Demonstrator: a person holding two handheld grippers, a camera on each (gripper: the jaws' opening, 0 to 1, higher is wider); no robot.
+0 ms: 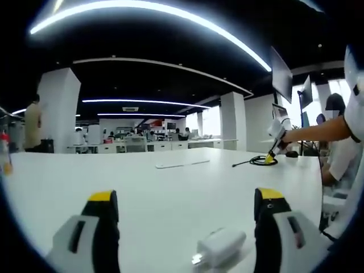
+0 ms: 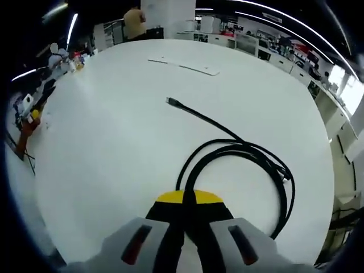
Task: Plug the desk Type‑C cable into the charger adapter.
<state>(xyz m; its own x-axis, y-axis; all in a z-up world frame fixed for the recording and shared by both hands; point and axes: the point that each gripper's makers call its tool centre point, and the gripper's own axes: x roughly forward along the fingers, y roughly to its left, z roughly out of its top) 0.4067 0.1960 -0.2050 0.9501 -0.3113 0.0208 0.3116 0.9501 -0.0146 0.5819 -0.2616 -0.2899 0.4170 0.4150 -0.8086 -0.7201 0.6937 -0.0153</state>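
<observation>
Grasp step: our right gripper (image 2: 189, 200) fingers pinch the coiled Type-C cable (image 2: 239, 151), its plug (image 2: 172, 102) lying far ahead of them on the tabletop (image 2: 114, 142). Left gripper (image 1: 185, 207) fingers are spread, with the charger adapter (image 1: 220, 245) between them, unheld. Next, we judge: close on it, then regrip near the plug.

My views bend hard at the rims. Curved ceiling light strips (image 1: 170, 14) glow from ten to two o'clock, windows (image 1: 211, 120) blow out white, the white table (image 2: 114, 142) reads bright and evenly lit, and distant desks look soft.
</observation>
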